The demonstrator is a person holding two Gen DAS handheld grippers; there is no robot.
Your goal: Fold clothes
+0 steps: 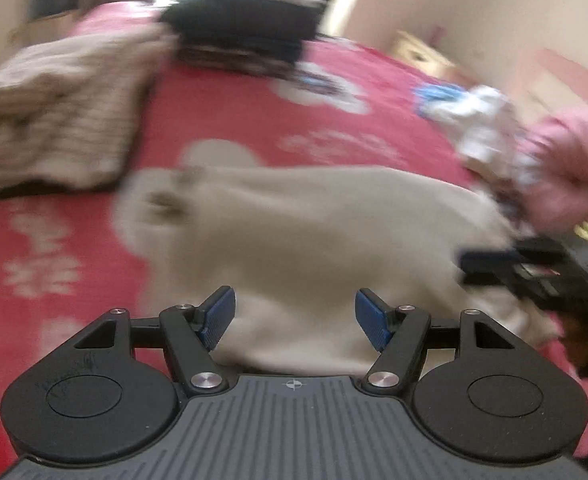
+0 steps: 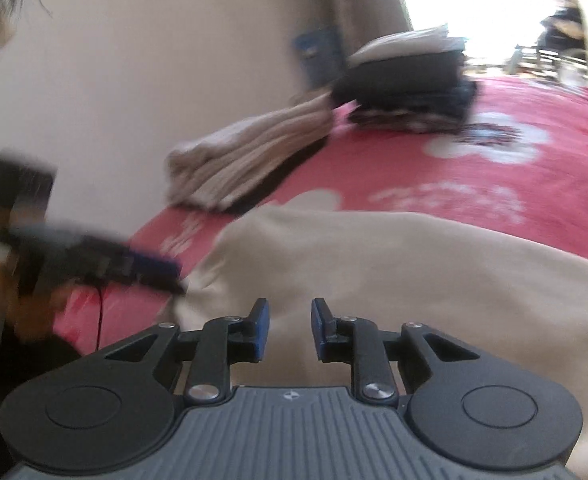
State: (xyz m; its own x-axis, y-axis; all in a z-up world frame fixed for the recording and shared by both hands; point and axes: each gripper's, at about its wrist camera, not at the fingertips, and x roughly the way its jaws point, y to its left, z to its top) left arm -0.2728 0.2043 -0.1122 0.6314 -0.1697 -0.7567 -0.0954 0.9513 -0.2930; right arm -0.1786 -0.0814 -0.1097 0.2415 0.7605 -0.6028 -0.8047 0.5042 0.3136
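Note:
A cream garment (image 1: 294, 236) lies folded on the red flowered bed cover (image 1: 230, 120). My left gripper (image 1: 294, 318) hovers over its near edge, open wide, with nothing between the blue pads. From the right side the other gripper (image 1: 506, 264) reaches in, blurred. In the right wrist view the same cream garment (image 2: 394, 264) fills the lower middle. My right gripper (image 2: 290, 330) is above it with a narrow gap between its pads, and no cloth is caught in that gap. The left gripper (image 2: 106, 260) shows blurred at the left.
A folded beige striped garment (image 1: 54, 116) lies at the back left of the bed, beside a stack of dark folded clothes (image 1: 246, 36). A crumpled white and blue garment (image 1: 482, 124) and pink cloth (image 1: 570, 168) lie on the right. A wall (image 2: 154, 60) borders the bed.

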